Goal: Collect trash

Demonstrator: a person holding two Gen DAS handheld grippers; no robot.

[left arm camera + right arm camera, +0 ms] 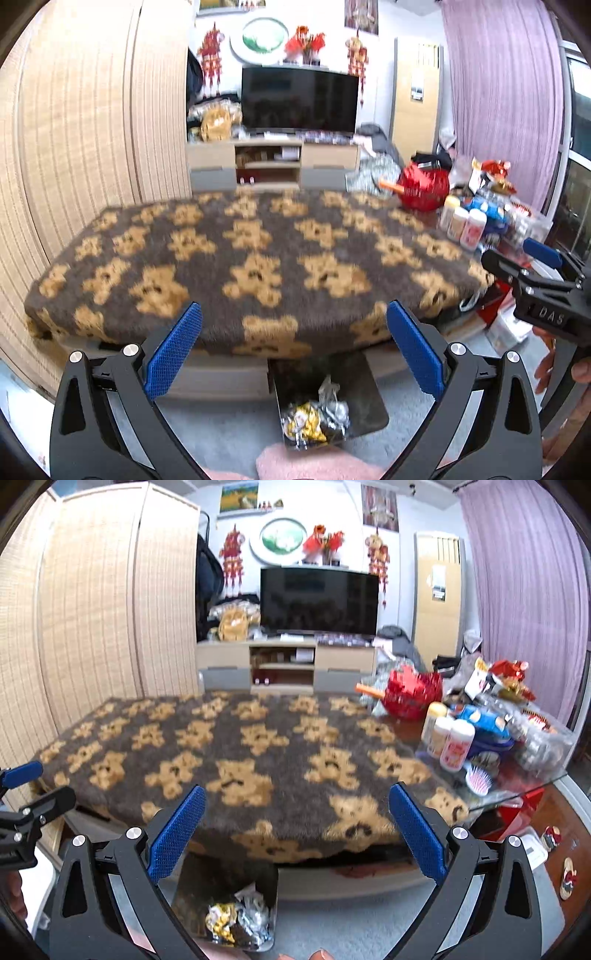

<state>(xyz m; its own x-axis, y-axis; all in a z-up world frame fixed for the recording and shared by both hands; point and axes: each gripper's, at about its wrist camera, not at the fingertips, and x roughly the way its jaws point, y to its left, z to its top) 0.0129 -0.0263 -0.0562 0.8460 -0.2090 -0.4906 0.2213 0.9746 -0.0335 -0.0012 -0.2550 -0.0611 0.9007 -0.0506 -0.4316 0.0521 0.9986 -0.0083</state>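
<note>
Both grippers' fingers (173, 347) gape empty above the trash bin (365, 384).

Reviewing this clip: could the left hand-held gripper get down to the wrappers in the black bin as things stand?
Probably yes. The left hand-held gripper is open and holds nothing, the black bin sits on the floor just below it, open-topped, and nothing lies between it and the crumpled wrappers.
</note>
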